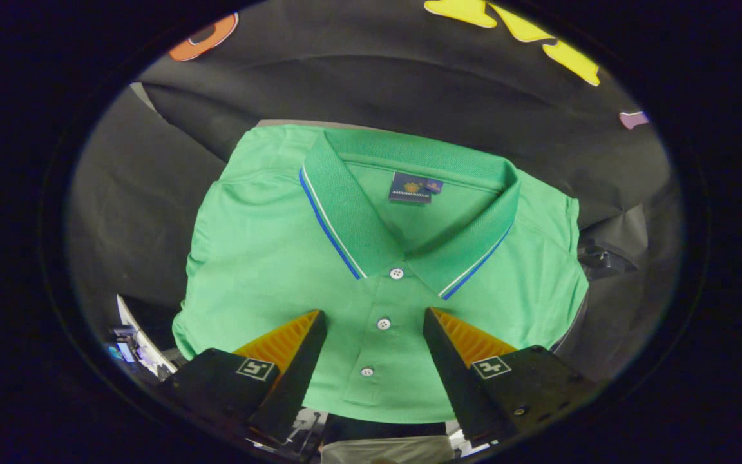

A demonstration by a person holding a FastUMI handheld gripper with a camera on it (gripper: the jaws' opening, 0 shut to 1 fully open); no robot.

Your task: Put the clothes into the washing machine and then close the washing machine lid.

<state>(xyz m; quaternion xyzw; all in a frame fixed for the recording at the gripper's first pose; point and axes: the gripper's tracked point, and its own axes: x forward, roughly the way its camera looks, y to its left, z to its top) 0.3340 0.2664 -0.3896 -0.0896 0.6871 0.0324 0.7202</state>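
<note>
A folded green polo shirt lies flat, front side up, its collar at twelve o'clock and its button placket running down toward six o'clock between the two fingers of the gripper. The collar is a darker green knit edged with a blue and a white stripe, spread open to show a dark label inside the neck, and three white buttons sit in a line down the placket. The sleeves are tucked under, so the shirt forms a neat, roughly square packet, with creases at nine and three o'clock.
</note>
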